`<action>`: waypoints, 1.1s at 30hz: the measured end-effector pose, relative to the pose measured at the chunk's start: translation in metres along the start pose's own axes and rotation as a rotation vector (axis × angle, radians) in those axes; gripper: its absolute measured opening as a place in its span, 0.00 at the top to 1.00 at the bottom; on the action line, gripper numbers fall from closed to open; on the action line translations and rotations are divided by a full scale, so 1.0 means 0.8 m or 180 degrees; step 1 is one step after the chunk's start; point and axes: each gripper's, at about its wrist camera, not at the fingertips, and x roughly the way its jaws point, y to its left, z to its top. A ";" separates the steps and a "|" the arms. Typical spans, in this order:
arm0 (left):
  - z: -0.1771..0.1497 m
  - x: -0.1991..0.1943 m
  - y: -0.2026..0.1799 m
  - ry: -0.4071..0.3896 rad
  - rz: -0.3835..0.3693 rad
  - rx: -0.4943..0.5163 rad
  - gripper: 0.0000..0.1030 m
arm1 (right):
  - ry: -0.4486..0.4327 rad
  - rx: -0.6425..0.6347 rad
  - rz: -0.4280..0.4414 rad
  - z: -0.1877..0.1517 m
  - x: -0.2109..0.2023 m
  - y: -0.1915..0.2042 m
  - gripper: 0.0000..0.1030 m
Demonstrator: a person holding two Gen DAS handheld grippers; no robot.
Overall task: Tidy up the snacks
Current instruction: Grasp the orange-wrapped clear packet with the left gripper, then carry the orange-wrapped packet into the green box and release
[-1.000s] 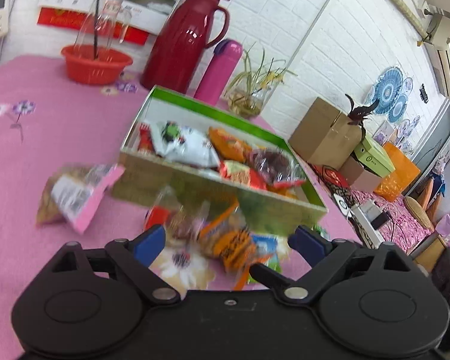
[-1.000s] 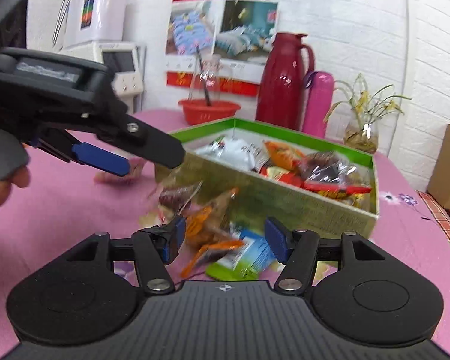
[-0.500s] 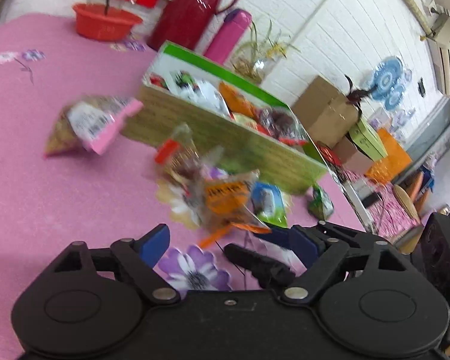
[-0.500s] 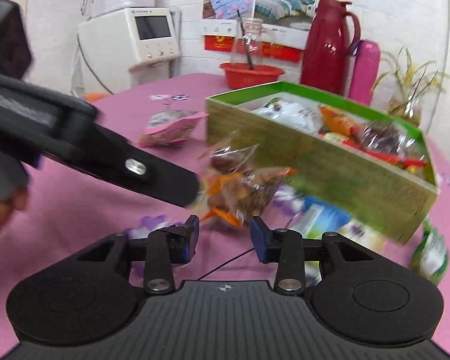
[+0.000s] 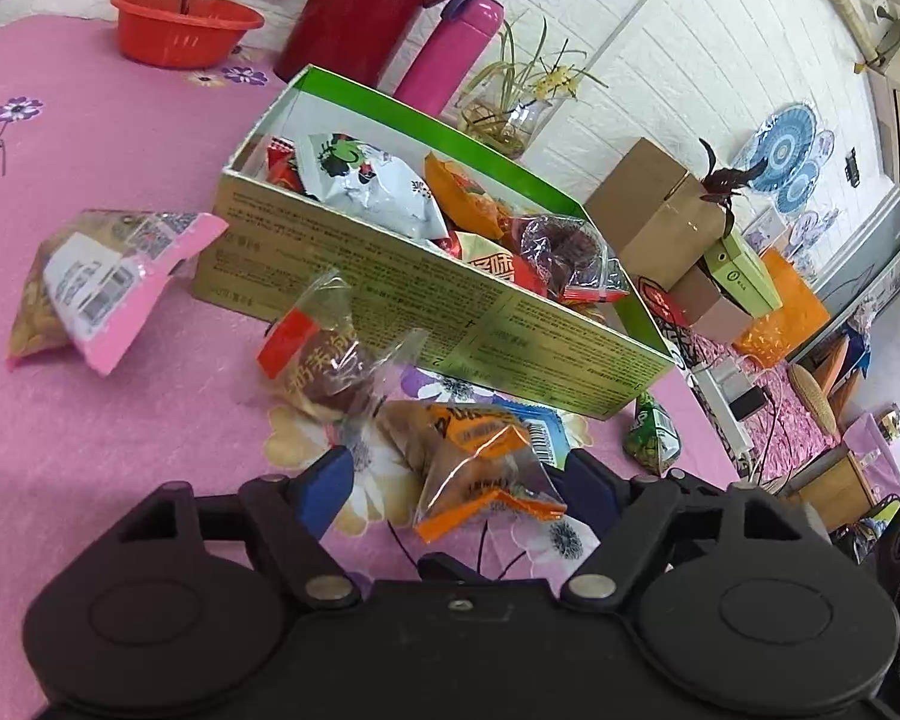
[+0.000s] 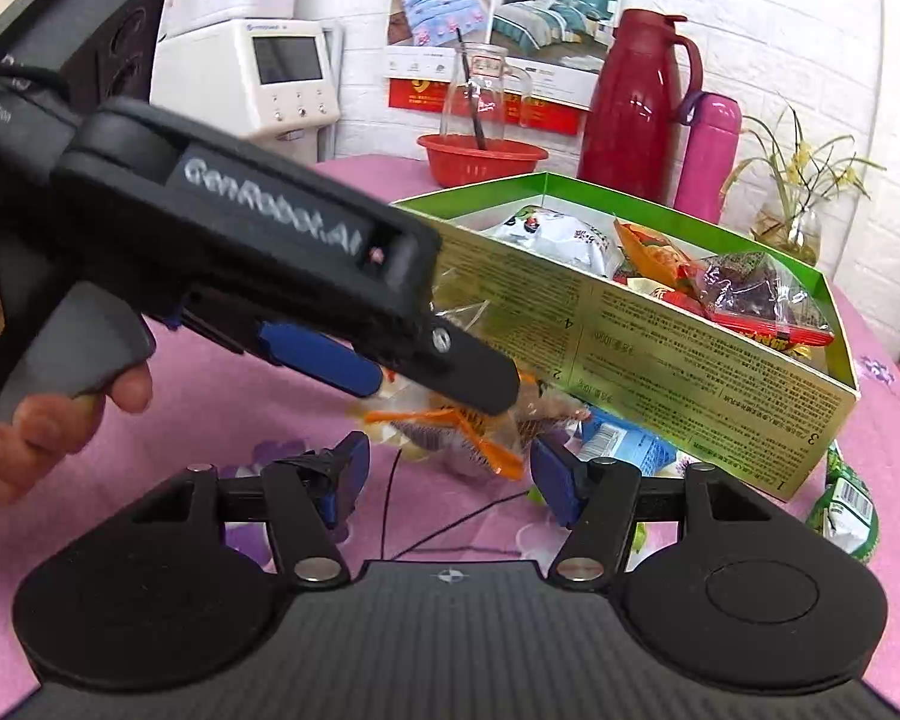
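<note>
A green-rimmed cardboard box [image 5: 426,300] holds several snack packs on the pink tablecloth; it also shows in the right wrist view [image 6: 660,348]. In front of it lie an orange-trimmed clear snack bag [image 5: 480,462], a red-labelled clear bag [image 5: 324,366], a blue pack [image 5: 540,426] and a small green pack [image 5: 651,438]. A pink-edged bag [image 5: 90,282] lies left. My left gripper [image 5: 459,489] is open with the orange-trimmed bag between its jaws. My right gripper [image 6: 450,474] is open just before the same bag [image 6: 468,432], under the left gripper's body [image 6: 240,258].
A red basin [image 5: 183,27], red thermos [image 5: 366,6], pink bottle [image 5: 450,54] and a plant vase [image 5: 504,120] stand behind the box. The table edge runs at the right, with cardboard boxes [image 5: 660,210] on the floor beyond.
Both grippers have come down and closer to the loose snacks in front of the box. The right gripper's jaws narrowed, then opened wider. The orange-trimmed bag now sits between the left jaws.
</note>
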 end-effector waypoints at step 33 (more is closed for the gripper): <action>0.077 -0.006 -0.071 -0.0640 -0.0211 0.0614 1.00 | -0.1024 -0.0093 -0.0542 0.064 -0.016 -0.052 0.49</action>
